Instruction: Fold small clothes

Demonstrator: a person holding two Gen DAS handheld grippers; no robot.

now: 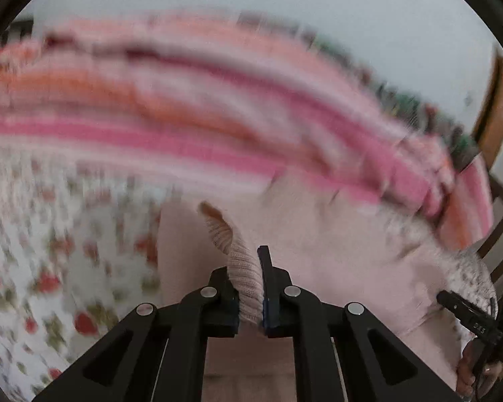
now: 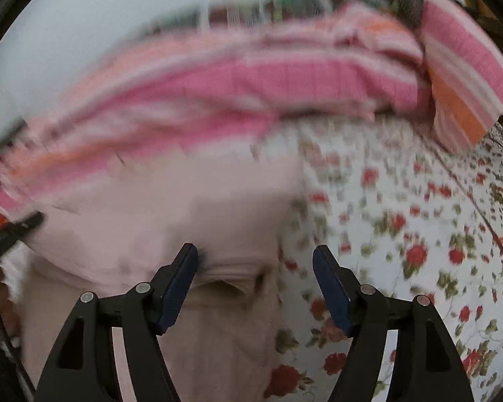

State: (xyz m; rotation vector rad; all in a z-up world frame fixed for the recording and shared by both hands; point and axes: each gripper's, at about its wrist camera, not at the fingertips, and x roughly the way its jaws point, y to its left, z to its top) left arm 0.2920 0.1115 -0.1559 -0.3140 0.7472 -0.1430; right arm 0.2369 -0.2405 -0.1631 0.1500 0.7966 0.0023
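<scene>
Left gripper clenched on pink garment ribbed cuff, right gripper fingers spread — empty

My left gripper has its jaws nearly together, pinched on a ribbed band of pale pink knit that stands up between the pads. My right gripper has its jaws wide apart with nothing between them. In the left wrist view, my right hand grips its handle at the lower right edge.

The left gripper has its jaws clamped on a ribbed pink garment above the blurred floral sheet.
</scene>
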